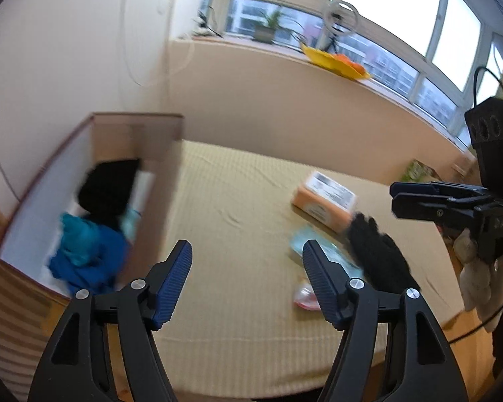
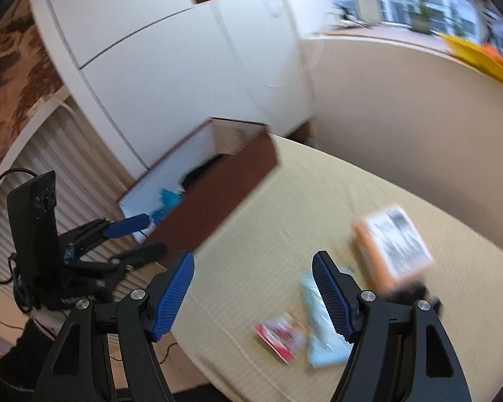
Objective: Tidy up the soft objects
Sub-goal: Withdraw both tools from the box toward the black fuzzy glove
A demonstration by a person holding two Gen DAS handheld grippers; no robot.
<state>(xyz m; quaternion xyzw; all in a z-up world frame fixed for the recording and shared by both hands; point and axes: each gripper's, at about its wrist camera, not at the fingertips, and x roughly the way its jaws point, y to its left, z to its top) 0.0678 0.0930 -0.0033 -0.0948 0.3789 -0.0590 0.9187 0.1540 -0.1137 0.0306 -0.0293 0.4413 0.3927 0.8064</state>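
Note:
A brown box (image 1: pixel 164 181) with a white inside stands at the table's left and holds a blue cloth (image 1: pixel 87 258) and a black cloth (image 1: pixel 107 187); it also shows in the right wrist view (image 2: pixel 218 197). A black glove (image 1: pixel 379 254) lies on the beige tablecloth beside a pale blue packet (image 1: pixel 305 238). My left gripper (image 1: pixel 248 281) is open and empty above the table, between box and glove. My right gripper (image 2: pixel 253 294) is open and empty above the pale blue packet (image 2: pixel 318 341); it shows in the left wrist view (image 1: pixel 395 197) at the right.
An orange parcel with a white label (image 1: pixel 325 197) lies on the tablecloth (image 1: pixel 238 201); it also shows in the right wrist view (image 2: pixel 392 244). A small red-pink packet (image 2: pixel 278 335) lies near the front edge. A white cabinet (image 2: pixel 171 67) stands behind the box.

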